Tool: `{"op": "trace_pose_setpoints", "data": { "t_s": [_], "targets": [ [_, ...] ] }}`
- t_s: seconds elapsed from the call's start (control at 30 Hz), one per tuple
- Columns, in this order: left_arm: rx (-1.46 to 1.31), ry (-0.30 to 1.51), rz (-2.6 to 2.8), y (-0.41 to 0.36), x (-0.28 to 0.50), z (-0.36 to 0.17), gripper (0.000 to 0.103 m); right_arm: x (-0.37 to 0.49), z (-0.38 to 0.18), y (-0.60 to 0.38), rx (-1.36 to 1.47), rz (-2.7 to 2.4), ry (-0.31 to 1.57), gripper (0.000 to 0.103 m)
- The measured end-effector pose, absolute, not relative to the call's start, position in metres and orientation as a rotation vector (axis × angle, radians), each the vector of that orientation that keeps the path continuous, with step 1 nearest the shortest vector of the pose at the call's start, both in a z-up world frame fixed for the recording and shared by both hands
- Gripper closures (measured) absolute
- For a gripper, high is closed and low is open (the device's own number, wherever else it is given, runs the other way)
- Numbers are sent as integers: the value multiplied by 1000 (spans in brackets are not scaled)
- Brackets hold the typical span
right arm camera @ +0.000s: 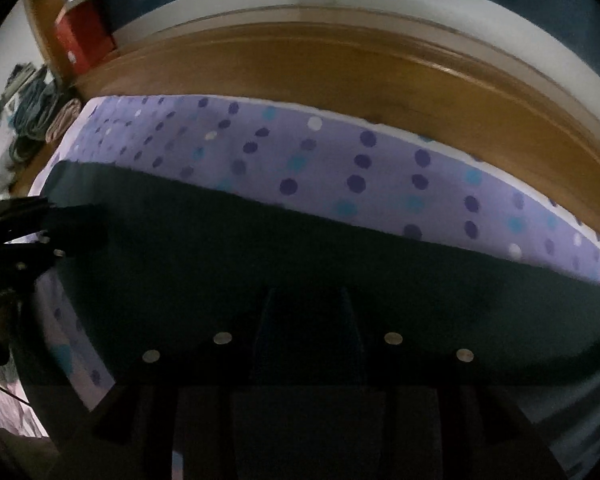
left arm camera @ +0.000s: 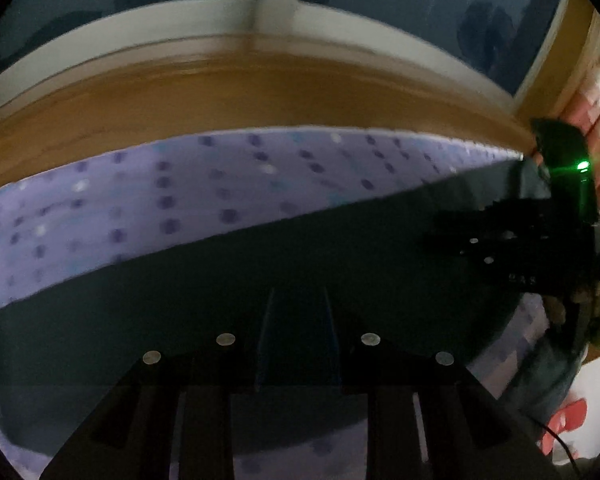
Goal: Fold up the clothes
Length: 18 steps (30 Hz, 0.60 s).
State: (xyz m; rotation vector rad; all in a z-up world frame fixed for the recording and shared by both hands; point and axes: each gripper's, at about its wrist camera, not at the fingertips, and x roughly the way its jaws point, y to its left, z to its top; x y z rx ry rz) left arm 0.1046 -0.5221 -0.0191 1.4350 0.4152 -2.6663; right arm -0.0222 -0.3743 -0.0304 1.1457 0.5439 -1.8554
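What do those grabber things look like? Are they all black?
Mostly black. The left gripper has two dark fingers with a bluish tint and round silver screws. The right gripper looks the same. A green light glows on one body, with a thin black cable below.

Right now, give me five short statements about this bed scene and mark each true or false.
1. A dark green garment lies stretched over the purple polka-dot bedsheet. True.
2. The bedsheet is plain white. False: it is purple with dark, teal and white dots.
3. A brown wooden bed frame runs beyond the sheet. True.
4. A red box stands at the far left in the right wrist view. True.
5. The right tongs hold a blue towel. False: the cloth at their tips is the dark green garment.
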Motion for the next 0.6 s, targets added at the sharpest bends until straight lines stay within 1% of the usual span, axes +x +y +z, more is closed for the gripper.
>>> {"op": "trace_pose_setpoints", "data": {
  "t_s": [0.07, 0.1, 0.13, 0.17, 0.2, 0.27, 0.33, 0.37, 0.5, 0.6],
  "targets": [
    [1453, 380, -2657, -512, 98, -26, 79, -21, -31, -372, 1107, -1839, 563, 70],
    [1462, 363, -2652, -506, 94, -29, 78, -21, -32, -372, 1090, -1835, 580, 73],
    [1467, 342, -2649, -501, 91, -31, 76, -18, -32, -370, 1073, -1834, 597, 74],
    [1460, 308, -2655, -496, 89, -31, 71, -16, -32, -369, 1057, -1833, 610, 76],
    [1452, 276, -2660, -491, 88, -31, 69, -17, -32, -368, 1050, -1832, 610, 78],
    [1437, 235, -2662, -485, 86, -30, 70, -20, -31, -365, 1043, -1837, 591, 96],
    [1427, 220, -2677, -482, 86, -29, 94, -23, -30, -362, 1041, -1836, 563, 100],
    [1420, 236, -2677, -483, 85, -28, 102, -23, -28, -361, 1038, -1838, 545, 101],
    [1358, 289, -2674, -488, 85, -20, 102, -28, -17, -358, 1012, -1848, 480, 102],
    [1303, 315, -2669, -494, 83, -13, 102, -33, -11, -366, 984, -1855, 467, 102]
  ]
}}
